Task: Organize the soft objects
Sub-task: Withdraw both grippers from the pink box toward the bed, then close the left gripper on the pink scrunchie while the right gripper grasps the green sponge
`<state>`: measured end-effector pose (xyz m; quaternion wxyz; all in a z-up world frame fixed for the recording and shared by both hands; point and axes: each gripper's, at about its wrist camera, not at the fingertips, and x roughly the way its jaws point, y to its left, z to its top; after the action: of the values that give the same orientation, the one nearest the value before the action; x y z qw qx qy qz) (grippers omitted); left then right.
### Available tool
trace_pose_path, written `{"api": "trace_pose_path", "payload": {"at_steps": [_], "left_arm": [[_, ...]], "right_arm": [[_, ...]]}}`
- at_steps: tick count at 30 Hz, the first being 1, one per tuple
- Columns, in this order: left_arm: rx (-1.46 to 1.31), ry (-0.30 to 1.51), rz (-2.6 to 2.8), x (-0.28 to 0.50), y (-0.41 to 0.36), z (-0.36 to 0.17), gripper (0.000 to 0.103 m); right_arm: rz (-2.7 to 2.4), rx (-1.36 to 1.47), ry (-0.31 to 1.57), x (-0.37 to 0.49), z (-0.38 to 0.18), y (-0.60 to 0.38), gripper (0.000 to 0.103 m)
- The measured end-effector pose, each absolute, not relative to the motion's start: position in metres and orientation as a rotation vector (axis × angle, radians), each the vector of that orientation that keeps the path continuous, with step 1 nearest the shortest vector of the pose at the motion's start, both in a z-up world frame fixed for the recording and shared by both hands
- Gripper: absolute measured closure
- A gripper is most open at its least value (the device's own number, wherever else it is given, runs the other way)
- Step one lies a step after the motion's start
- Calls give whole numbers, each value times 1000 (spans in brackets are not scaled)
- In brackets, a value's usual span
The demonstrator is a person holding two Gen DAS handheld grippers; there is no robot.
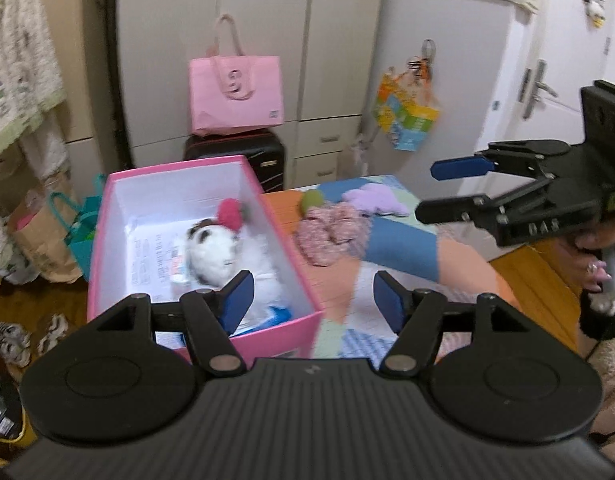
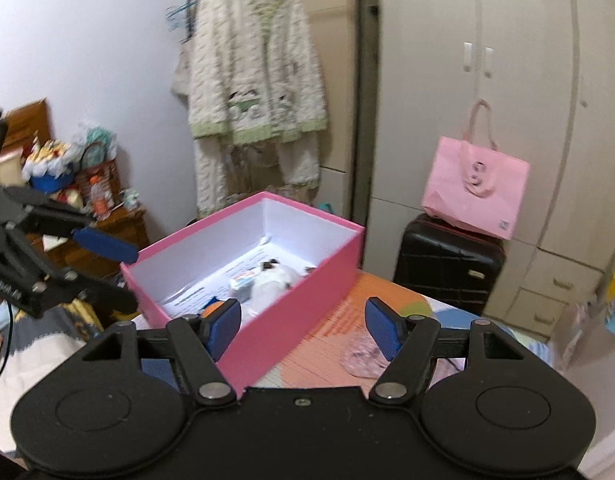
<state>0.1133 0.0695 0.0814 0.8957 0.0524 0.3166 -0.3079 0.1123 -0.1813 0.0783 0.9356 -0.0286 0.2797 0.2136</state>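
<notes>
A pink open box point(image 1: 267, 332) with white walls stands on a patchwork bed cover point(image 1: 399, 240). Inside lies a white plush toy point(image 1: 223, 252) with a pink pompom. My left gripper point(image 1: 311, 300) is open and empty, above the box's near right corner. On the cover beyond lie a pink speckled soft item point(image 1: 331, 236), a green ball point(image 1: 312, 200) and a purple soft item point(image 1: 377, 200). My right gripper point(image 1: 427, 190) is open and empty, right of these. In the right wrist view it point(image 2: 303, 322) hovers by the box point(image 2: 291, 316), with the speckled item point(image 2: 363, 356) below.
A pink tote bag point(image 1: 237, 92) sits on a black suitcase point(image 1: 263, 156) before white wardrobes. Paper bags point(image 1: 47, 240) stand on the floor left of the box. A pale robe point(image 2: 255, 92) hangs on a rack. A cluttered wooden nightstand point(image 2: 107, 232) is at the far left.
</notes>
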Motion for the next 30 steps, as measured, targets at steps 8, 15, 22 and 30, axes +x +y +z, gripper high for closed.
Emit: {"api": "trace_pose_path", "payload": {"at_steps": [8,15,22,30], "left_arm": [[150,642,-702,108,21,67,38],[164,636,-737,110,-20,50,38],[143,642,-732,132,-52,36,37],[120,620,-668,162,-77,19,33]], "right_arm": [[375,38,561,107,71,-233,29],[365,83,573,117,51,-260,29],[381,125,588,135,30,-275,29],[371,121,527,157,7,-291,28]]}}
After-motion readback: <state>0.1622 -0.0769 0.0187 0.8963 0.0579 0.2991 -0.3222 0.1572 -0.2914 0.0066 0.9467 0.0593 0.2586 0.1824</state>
